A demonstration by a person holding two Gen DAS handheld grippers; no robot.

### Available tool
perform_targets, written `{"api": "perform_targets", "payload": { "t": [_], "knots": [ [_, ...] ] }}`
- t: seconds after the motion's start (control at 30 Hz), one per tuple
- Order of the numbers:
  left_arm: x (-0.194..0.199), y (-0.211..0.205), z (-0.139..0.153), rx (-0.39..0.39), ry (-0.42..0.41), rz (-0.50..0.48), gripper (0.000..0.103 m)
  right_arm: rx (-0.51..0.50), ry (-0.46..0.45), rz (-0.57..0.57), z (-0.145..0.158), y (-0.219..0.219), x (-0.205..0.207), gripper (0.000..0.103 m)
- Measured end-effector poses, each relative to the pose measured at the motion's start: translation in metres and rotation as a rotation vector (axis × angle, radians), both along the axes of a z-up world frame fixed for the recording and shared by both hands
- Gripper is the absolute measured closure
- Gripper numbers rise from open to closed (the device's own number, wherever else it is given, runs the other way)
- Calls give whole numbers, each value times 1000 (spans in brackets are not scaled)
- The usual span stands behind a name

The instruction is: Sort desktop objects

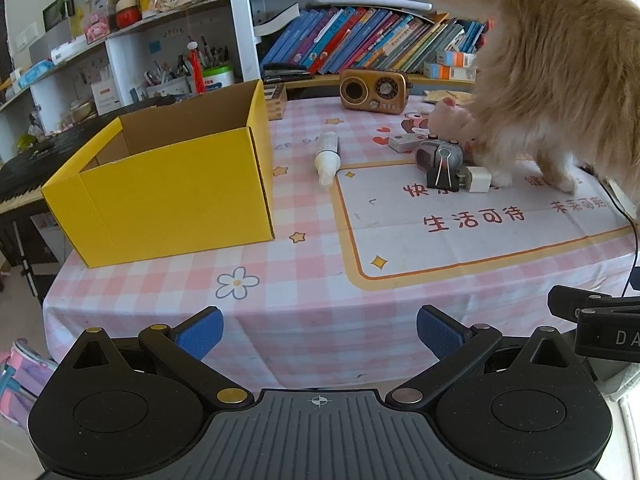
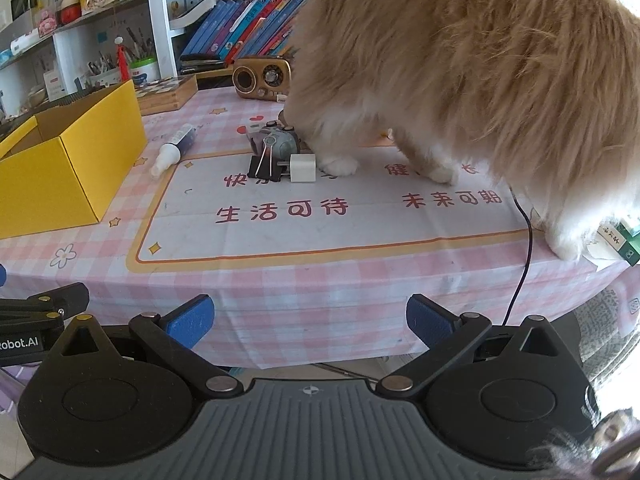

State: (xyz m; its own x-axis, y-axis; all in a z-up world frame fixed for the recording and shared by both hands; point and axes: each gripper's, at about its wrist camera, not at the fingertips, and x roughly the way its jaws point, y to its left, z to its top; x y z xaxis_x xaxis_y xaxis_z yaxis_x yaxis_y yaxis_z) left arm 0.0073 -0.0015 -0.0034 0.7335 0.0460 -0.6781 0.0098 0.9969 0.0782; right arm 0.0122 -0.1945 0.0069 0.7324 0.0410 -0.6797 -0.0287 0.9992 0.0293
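Note:
An open yellow cardboard box [image 1: 168, 184] [image 2: 60, 168] stands on the left of the pink checked tablecloth. Beside it lies a white bottle [image 1: 328, 156] [image 2: 174, 150]. Mid-table sits a cluster: a black binder clip [image 1: 442, 178] [image 2: 264, 168], a white charger plug [image 1: 478, 179] [image 2: 303, 168], a small grey gadget [image 1: 438, 154] [image 2: 280, 142] and a small white box [image 1: 404, 143]. A fluffy orange cat [image 1: 560, 80] [image 2: 460, 60] stands right over this cluster. My left gripper [image 1: 319, 334] and right gripper [image 2: 310, 322] hover before the table's front edge, both open and holding nothing.
A gold retro radio [image 1: 374, 90] [image 2: 262, 78] sits at the table's back, with a wooden box [image 2: 166, 94] beside it. Shelves of books [image 1: 372, 40] and stationery stand behind. A black cable [image 2: 524, 240] hangs over the table's right edge. A pink plush [image 1: 450, 118] lies under the cat.

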Motion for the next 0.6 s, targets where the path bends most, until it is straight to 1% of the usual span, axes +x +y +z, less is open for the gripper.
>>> {"api": "perform_targets", "payload": {
  "t": [0.6],
  "knots": [
    [3, -1, -1, 7, 11, 1, 0, 0, 5, 0, 0, 0, 1, 0]
  ]
}}
